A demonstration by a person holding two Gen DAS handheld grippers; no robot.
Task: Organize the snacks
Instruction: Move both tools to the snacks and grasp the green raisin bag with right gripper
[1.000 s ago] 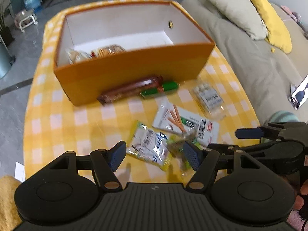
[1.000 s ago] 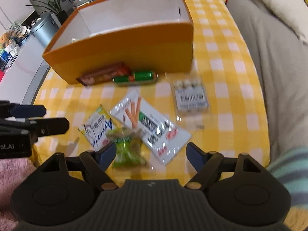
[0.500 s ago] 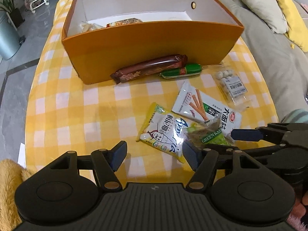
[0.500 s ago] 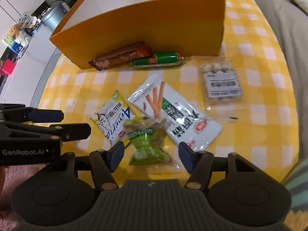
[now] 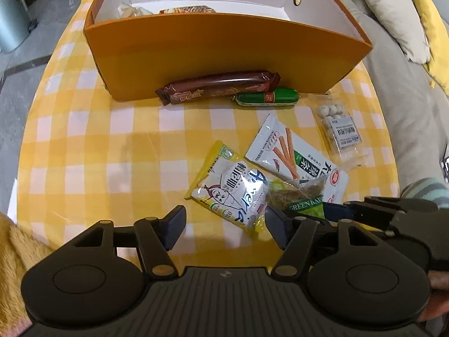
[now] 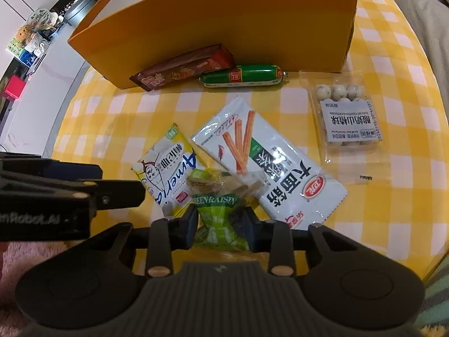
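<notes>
Beyond both sets of fingers: yellow checked tablecloth, spread under everything. Farthest ahead, orange box, open-topped, a few packets inside at its far left. Against its near wall, brown biscuit bar, with green sausage just beside its right end. Nearer the fingers, white breadstick packet, lying diagonally; clear pack of white balls off to its right, apart from it. Yellow-and-white snack packet straight ahead of the left gripper, whose fingers stand wide apart, clasping nothing, the packet's near corner reaching into the gap. Smallest, green raisin packet, overlapping both larger packets, sitting right between the fingers of the right gripper, jaws closing, pads already pressing its crumpled sides.
</notes>
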